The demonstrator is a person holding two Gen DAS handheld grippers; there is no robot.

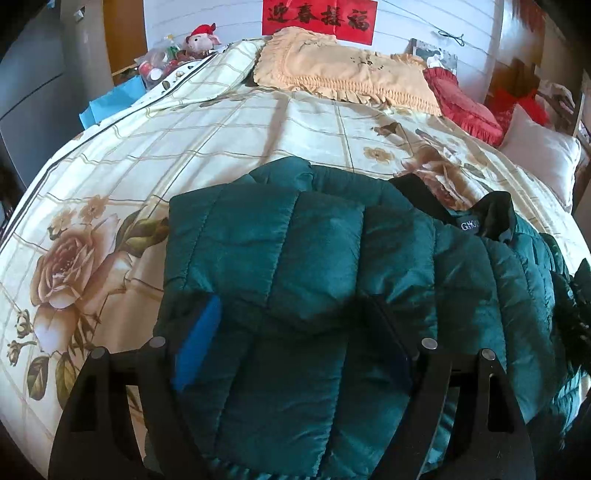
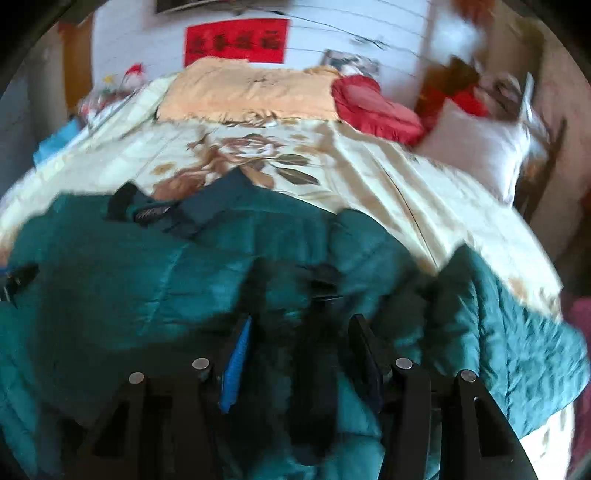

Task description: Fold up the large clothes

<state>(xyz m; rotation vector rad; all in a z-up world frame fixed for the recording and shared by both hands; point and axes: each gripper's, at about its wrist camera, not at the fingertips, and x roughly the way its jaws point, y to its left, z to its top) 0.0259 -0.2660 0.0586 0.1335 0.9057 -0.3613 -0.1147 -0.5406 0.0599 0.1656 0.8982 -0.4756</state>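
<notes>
- Left gripper hangs over the jacket with jaws spread wide, grasping nothing.
- Right gripper looks parted too, no cloth visibly pinched, though that view is blurred.
- Risk, I judge: the slick puffy quilting springs back, undoing any fold.
- The teal jacket lies part-folded on the floral bedspread, collar towards the pillows.

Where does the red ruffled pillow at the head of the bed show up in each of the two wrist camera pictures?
Left wrist view: the red ruffled pillow lies upper right, to the right of the peach fringed pillow.
Right wrist view: it lies upper centre-right, blurred, again right of the peach one.
Shared landmark: the red paper banner with black characters on the white wall, above the pillows.
</notes>
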